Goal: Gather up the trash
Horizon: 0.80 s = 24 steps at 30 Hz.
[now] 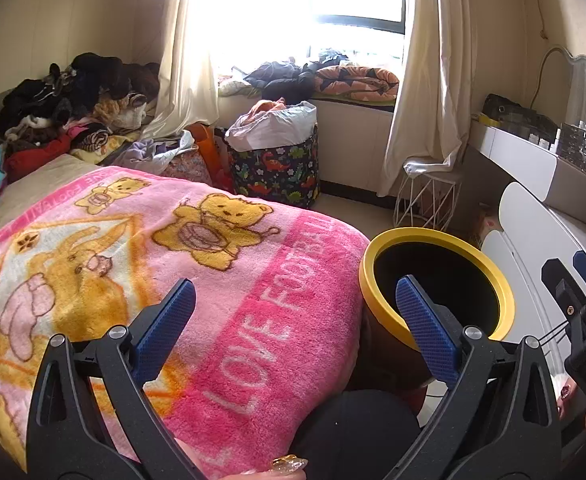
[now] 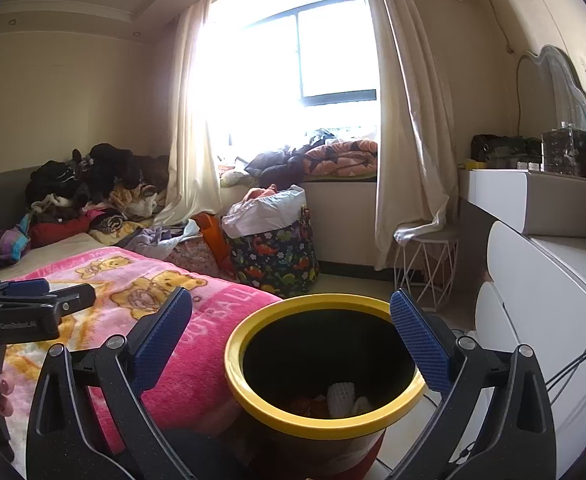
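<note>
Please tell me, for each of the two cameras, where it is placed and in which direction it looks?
Left wrist: on the left gripper, over the pink blanket, facing the window; open fingers and the right gripper show.
Right wrist: on the right gripper, above the bin, facing the window; open fingers and the left gripper show.
Shared: blanket, bin, window, dinosaur basket.

Bin (image 2: 325, 360) base hidden; contents dim, perhaps crumpled paper (image 2: 341, 398).
</note>
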Tool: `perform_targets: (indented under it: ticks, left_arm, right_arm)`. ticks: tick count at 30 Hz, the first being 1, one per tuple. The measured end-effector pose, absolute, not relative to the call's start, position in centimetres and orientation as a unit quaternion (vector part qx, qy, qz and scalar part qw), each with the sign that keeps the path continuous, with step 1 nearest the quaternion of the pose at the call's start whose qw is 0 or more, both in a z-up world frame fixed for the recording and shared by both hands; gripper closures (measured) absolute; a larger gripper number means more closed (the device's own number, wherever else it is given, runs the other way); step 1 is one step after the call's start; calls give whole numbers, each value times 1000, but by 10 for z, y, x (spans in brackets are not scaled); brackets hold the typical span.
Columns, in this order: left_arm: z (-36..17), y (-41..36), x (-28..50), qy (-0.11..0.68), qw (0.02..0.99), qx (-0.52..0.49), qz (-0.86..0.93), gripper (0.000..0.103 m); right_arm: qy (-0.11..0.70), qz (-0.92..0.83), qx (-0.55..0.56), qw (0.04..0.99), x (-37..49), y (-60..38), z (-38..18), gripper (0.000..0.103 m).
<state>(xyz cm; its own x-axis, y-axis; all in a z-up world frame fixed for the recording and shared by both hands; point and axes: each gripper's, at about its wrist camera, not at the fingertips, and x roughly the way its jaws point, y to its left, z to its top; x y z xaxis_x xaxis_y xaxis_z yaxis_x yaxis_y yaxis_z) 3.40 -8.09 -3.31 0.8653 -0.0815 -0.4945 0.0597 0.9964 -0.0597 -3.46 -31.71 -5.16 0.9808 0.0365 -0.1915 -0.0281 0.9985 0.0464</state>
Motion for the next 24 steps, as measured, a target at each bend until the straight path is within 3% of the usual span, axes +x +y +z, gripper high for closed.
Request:
perform_targets:
  ticks: [24]
  left_arm:
    - [-34,-81,32,252,967,-22,-36,11]
  right_arm:
    - [98,6,23,995,-34,-323,-59,7]
